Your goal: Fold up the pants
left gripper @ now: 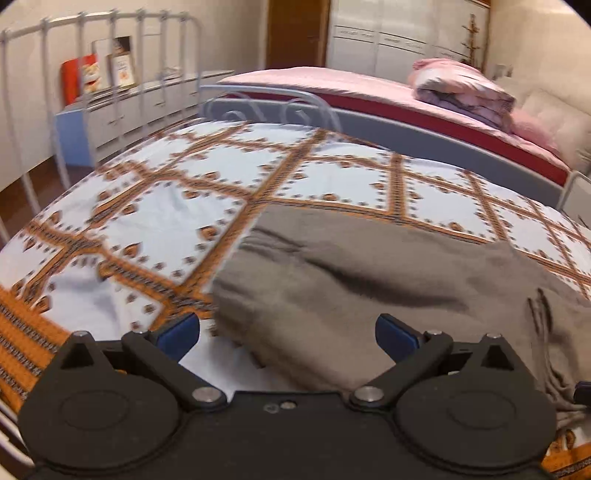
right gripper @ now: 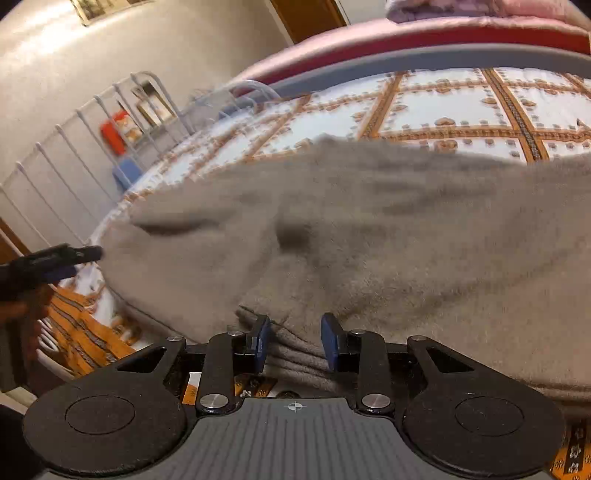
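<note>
The grey pants (left gripper: 369, 288) lie doubled over on the patterned bedspread (left gripper: 155, 206), with stacked layers at the near edge. My left gripper (left gripper: 289, 332) is open wide, and the pants' near left corner lies between its blue pads without touching them. Seen from the right wrist, the pants (right gripper: 369, 229) fill the middle. My right gripper (right gripper: 297, 343) stands partly open at their near folded edge. A fold of cloth sits in the gap, and the pads (right gripper: 334, 341) do not press on it. The left gripper (right gripper: 55, 258) shows at the far left.
A white metal bed rail (left gripper: 48, 122) runs along the left. Beyond the footboard (left gripper: 406, 136) stands a second bed with a pink cover (left gripper: 332, 83) and a folded blanket (left gripper: 461, 92). A low dresser (left gripper: 122, 107), a door (left gripper: 295, 33) and a wardrobe (left gripper: 399, 37) line the far wall.
</note>
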The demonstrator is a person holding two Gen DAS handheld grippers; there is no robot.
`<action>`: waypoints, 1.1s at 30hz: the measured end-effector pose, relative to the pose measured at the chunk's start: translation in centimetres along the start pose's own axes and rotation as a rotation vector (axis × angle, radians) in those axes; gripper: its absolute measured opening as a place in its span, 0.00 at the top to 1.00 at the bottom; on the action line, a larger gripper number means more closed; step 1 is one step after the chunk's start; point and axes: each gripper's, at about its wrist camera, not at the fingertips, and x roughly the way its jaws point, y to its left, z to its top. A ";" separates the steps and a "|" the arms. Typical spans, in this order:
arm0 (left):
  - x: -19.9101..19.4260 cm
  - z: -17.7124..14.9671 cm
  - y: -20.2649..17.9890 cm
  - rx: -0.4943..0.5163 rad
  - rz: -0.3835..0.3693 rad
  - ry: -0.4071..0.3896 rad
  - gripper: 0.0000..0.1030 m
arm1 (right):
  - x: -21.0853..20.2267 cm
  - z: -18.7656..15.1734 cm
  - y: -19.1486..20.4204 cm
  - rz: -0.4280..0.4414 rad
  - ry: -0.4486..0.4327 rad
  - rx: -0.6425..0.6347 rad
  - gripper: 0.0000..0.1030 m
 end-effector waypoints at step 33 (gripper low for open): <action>3.2 -2.0 -17.5 0.215 -0.215 0.023 0.09 | -9.5 5.6 -15.9 -0.360 -0.163 0.098 0.54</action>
